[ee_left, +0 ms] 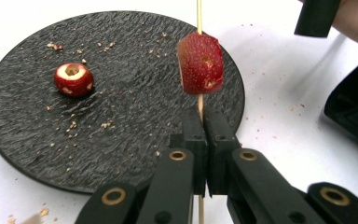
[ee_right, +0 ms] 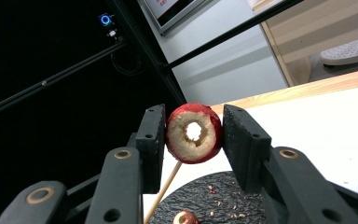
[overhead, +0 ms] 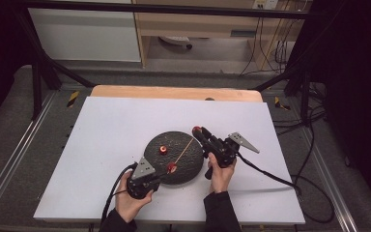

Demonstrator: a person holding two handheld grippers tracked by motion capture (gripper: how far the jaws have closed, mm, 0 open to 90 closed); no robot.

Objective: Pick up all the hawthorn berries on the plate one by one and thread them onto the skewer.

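A thin wooden skewer (overhead: 183, 151) is clamped in my shut left gripper (overhead: 164, 174) and slants up over the black round plate (overhead: 174, 137). One red fruit piece (ee_left: 200, 63) is threaded on the skewer (ee_left: 198, 14) just beyond the jaws of the left gripper (ee_left: 204, 119). My right gripper (overhead: 196, 130) is shut on a cored red fruit piece (ee_right: 193, 133) at the skewer's far end, above the plate's right rim. Its hole faces the camera, and the skewer (ee_right: 164, 186) runs up to its underside. A third cored piece (overhead: 163, 149) lies on the plate (ee_left: 121, 116).
Crumbs are scattered over the plate, which sits on a white sheet (overhead: 116, 125) covering a wooden table (overhead: 174, 92). Cables (overhead: 270, 176) trail from both grippers across the sheet. A black frame (overhead: 43, 63) and a cabinet stand beyond the table.
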